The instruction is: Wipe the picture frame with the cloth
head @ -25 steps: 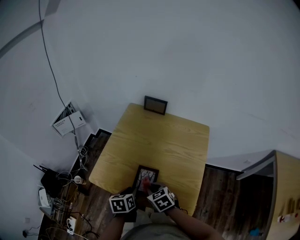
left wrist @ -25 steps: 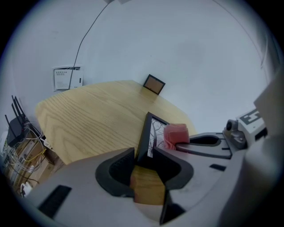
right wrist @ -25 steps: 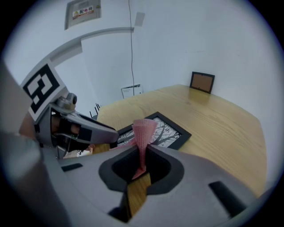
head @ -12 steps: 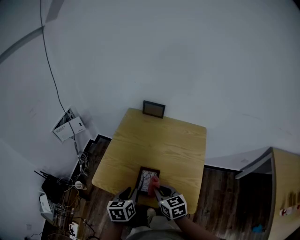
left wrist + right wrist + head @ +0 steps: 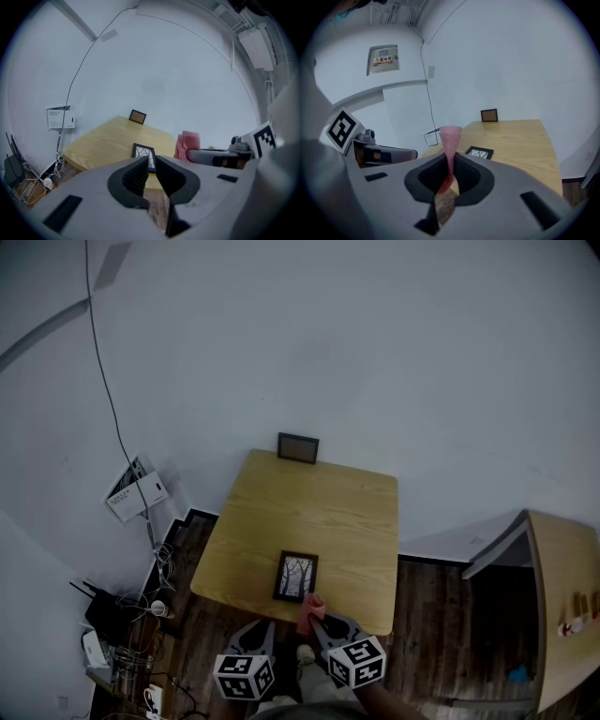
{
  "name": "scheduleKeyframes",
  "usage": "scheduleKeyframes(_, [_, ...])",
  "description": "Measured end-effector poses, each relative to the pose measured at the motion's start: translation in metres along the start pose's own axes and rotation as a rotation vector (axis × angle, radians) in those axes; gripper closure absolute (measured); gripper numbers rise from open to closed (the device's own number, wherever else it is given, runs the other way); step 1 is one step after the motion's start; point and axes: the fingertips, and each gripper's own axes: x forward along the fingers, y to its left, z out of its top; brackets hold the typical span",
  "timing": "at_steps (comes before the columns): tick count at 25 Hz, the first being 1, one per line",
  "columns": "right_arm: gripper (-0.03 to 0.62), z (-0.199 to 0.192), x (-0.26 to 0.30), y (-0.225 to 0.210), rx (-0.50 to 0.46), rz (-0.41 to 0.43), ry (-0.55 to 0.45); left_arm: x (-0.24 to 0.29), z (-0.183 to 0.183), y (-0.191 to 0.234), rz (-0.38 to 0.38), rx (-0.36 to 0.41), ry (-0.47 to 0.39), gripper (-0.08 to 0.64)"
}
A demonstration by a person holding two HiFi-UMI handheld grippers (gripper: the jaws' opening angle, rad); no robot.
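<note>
pale matt wood-grain table, cloth of fine waffle-textured woven fabric, dark matt picture frame with smooth face, dark wood plank floor

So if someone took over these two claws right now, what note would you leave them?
Left claw: closing, nothing in it.
Right claw: shut on the pink cloth.
The picture frame lies flat by the table's near edge, touched by neither claw.
Done: cloth gripped.
To do: wipe the frame with it; whether any wiping has happened can't be told.
</note>
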Motion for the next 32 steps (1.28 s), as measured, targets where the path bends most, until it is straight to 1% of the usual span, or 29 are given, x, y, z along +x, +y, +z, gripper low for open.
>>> scheduleKeyframes(6, [0.572,0.000,-0.039,0.044,-0.084,-0.021,-0.054,-0.048,-0.008,-0.015,-0.026,0.004,-0.034,0.523])
scheduleKeyframes(9, [0.572,0.000,-0.056,0.065,-0.106,-0.025,-0.085,-0.070,-0.012,-0.020,-0.040,-0.004,-0.051,0.528])
scheduleKeyframes(14, [0.572,-0.006,-0.081,0.089,-0.100,-0.031,-0.131,-0.099,-0.026,-0.024,-0.056,-0.010,-0.050,0.535])
scheduleKeyframes(22, [0.573,-0.016,-0.102,0.121,-0.097,-0.017,-0.135,-0.134,-0.038,-0.020,-0.066,-0.010,-0.067,0.540])
scheduleKeyframes(25, [0.572,-0.022,-0.104,0.126,-0.108,-0.017,-0.140,-0.140,-0.041,-0.019,-0.068,-0.003,-0.073,0.541])
scheduleKeyframes(28, [0.574,-0.028,-0.104,0.132,-0.107,-0.007,-0.123,-0.144,-0.042,-0.019,-0.070,0.001,-0.078,0.541])
scheduleKeyframes(32, [0.574,-0.026,-0.105,0.136,-0.104,0.001,-0.132,-0.147,-0.039,-0.021,-0.078,0.002,-0.089,0.541])
